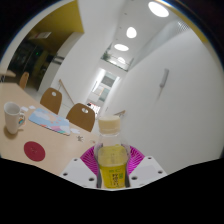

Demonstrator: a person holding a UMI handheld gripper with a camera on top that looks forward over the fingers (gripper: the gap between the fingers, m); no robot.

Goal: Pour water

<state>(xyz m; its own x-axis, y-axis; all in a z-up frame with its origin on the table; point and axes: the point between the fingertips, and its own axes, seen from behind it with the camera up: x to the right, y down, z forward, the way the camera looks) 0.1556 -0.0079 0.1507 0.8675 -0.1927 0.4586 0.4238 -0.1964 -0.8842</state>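
Note:
A clear bottle (111, 155) of yellow liquid with a yellowish cap stands upright between my gripper's (112, 165) two fingers. The pink pads (90, 160) press on both its sides, so the gripper is shut on the bottle and holds it raised above the table. A white mug (14, 118) with a handle stands on the wooden table (20, 140) to the left, beyond the fingers. A round dark red coaster (35, 151) lies on the table nearer, left of the bottle.
A blue-and-white flat thing (48, 121) lies on the table behind the coaster. Wooden chairs (80, 116) stand beyond the table. A white wall (170, 100) rises at the right, and a lit corridor (105, 85) runs behind.

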